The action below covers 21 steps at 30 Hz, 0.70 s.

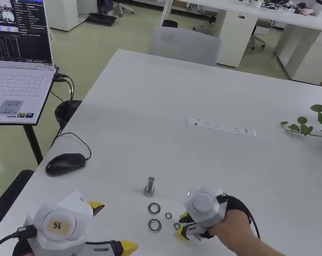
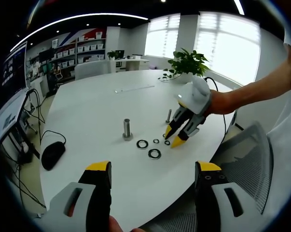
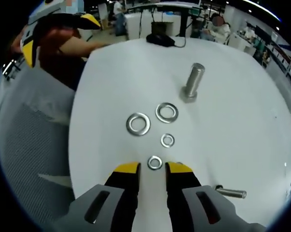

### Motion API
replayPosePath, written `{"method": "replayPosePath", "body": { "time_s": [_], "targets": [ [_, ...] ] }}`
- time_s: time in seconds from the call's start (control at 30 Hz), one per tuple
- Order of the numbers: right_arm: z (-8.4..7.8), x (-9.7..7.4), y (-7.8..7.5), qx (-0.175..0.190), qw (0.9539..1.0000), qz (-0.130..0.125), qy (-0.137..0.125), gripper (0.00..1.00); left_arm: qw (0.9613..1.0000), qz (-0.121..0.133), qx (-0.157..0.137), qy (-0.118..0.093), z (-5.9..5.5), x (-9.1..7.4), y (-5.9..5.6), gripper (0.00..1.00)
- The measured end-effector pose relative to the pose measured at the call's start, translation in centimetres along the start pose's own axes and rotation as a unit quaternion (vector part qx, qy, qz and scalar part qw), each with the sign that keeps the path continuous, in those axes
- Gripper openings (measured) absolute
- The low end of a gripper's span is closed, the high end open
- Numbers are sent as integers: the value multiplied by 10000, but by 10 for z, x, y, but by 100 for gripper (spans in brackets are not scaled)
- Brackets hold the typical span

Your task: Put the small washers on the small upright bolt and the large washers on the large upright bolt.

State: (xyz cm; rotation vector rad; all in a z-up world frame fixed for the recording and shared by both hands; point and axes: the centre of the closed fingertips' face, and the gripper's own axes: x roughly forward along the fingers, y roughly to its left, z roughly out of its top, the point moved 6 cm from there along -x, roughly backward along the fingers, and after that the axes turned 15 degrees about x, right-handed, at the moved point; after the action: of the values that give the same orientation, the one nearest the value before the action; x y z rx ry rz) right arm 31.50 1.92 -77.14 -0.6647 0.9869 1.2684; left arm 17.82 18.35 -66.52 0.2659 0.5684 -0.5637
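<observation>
Holds the left gripper low at the near edge of the table, roughly level and aimed across the top at the washers, jaws spread wide with nothing between them. Holds the right gripper in a hand whose forearm comes in from the near right, tipped forward and down so the yellow tips sit right at the tabletop. Jaws there only narrowly apart, a small washer lying flat at the mouth of the gap, tips not clenched on it as far as the right gripper view shows. Just beyond it, a second small washer, then two large washers side by side, all flat on the table. Past these, the large bolt, upright. Just behind the right gripper in the left gripper view, the small bolt, also upright. Well off to the left in the head view, a mouse and a laptop.
</observation>
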Motion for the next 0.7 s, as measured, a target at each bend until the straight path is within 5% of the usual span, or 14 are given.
{"method": "replayPosePath", "body": {
  "time_s": [0.43,0.7],
  "targets": [
    [1,1,1,-85,9999,-60,-28,14,10000,-26,54,7,1,3,-4,70],
    [-2,0,1,297,9994,-102,-151,14,10000,59,25,15,-1,-2,0,69]
  ]
}}
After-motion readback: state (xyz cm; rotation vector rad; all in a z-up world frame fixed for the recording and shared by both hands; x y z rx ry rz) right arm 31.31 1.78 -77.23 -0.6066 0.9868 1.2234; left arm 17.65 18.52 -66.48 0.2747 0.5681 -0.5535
